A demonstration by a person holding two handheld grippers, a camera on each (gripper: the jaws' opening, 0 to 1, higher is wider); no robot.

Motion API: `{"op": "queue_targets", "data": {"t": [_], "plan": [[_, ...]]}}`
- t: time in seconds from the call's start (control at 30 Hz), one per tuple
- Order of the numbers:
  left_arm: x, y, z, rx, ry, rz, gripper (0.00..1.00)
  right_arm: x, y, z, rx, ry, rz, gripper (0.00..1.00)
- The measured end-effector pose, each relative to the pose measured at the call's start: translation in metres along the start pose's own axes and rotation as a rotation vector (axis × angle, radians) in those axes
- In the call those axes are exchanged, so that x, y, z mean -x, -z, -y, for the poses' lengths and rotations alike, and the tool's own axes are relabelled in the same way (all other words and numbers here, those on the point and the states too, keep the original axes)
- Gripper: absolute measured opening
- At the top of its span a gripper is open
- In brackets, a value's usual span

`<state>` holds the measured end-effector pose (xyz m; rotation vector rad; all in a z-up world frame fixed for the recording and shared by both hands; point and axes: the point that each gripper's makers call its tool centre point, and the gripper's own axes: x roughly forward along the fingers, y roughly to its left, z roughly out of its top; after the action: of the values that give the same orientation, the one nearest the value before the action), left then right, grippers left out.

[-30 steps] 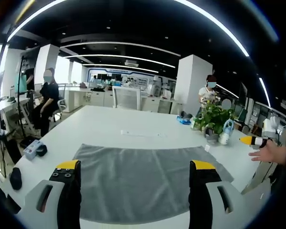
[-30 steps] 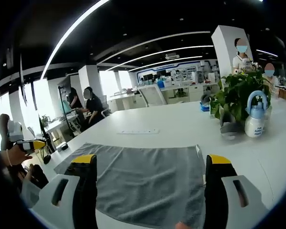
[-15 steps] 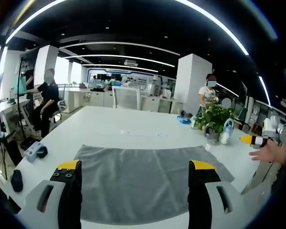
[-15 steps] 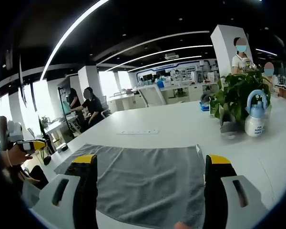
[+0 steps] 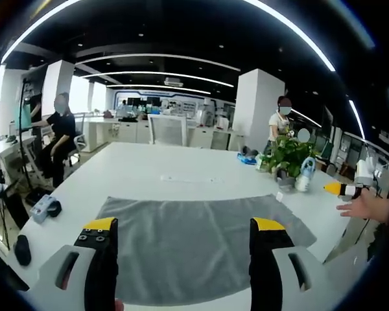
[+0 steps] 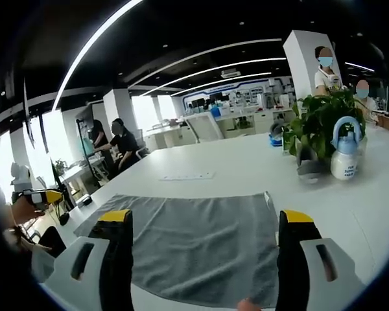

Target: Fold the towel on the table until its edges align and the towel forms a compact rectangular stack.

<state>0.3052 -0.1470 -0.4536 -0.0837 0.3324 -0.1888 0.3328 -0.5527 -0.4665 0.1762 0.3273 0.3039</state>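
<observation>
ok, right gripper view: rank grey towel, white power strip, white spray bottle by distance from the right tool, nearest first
1. Grey towel, lying flat between the right tool's jaws.
2. White spray bottle with blue handle, right side, beside the potted plant.
3. White power strip, centre of the table, beyond the towel.

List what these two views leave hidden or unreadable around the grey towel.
- Flat grey cloth towel: in the left gripper view, its near corners sit behind the open black, yellow-tipped jaws of the left gripper.
- In the right gripper view, the right gripper covers the towel's near corners likewise.
- White spray bottle: label too small to read.
</observation>
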Motion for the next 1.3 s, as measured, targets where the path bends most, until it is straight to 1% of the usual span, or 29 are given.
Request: {"op": "queue_targets", "data": {"t": [0.07, 0.2, 0.3, 0.4, 0.5, 0.53, 0.6, 0.67, 0.8, 0.93, 1.0, 1.1, 1.23, 1.3], "plan": [[-0.001, -0.002, 0.005, 0.01, 0.026, 0.003, 0.86, 0.001, 0.002, 0.003, -0.007, 0.006, -0.003, 0.93], [-0.006, -0.004, 0.011, -0.006, 0.04, -0.011, 0.84, 0.002, 0.008, 0.01, -0.018, 0.023, -0.007, 0.92], [-0.01, -0.007, 0.018, -0.02, 0.054, -0.023, 0.83, 0.002, 0.012, 0.014, -0.042, 0.039, -0.001, 0.91], [-0.014, -0.012, 0.025, -0.033, 0.072, -0.027, 0.82, 0.002, 0.022, 0.021, -0.07, 0.06, -0.004, 0.9], [-0.02, -0.018, 0.036, -0.036, 0.106, -0.029, 0.81, 0.002, 0.029, 0.025, -0.084, 0.079, -0.008, 0.86], [-0.022, -0.021, 0.042, -0.039, 0.127, -0.024, 0.8, 0.002, 0.031, 0.028, -0.084, 0.086, -0.012, 0.85], [-0.026, -0.027, 0.052, -0.045, 0.158, -0.012, 0.76, 0.002, 0.038, 0.032, -0.078, 0.099, -0.03, 0.84], [-0.03, -0.032, 0.06, -0.057, 0.173, -0.005, 0.71, 0.003, 0.043, 0.036, -0.068, 0.105, -0.05, 0.83], [-0.041, -0.039, 0.073, -0.081, 0.203, -0.003, 0.7, 0.007, 0.051, 0.047, -0.062, 0.136, -0.083, 0.78], [-0.052, -0.047, 0.091, -0.111, 0.246, 0.0, 0.69, 0.01, 0.06, 0.06, -0.095, 0.168, -0.111, 0.74], [-0.058, -0.054, 0.098, -0.116, 0.263, 0.011, 0.68, 0.011, 0.066, 0.067, -0.1, 0.181, -0.131, 0.7], [-0.066, -0.059, 0.109, -0.126, 0.29, 0.011, 0.65, 0.013, 0.076, 0.076, -0.121, 0.204, -0.169, 0.67], [-0.078, -0.062, 0.124, -0.154, 0.318, 0.005, 0.64, 0.012, 0.087, 0.086, -0.152, 0.228, -0.195, 0.61], [-0.085, -0.063, 0.134, -0.162, 0.339, 0.002, 0.63, 0.012, 0.092, 0.088, -0.166, 0.239, -0.21, 0.56]]}}
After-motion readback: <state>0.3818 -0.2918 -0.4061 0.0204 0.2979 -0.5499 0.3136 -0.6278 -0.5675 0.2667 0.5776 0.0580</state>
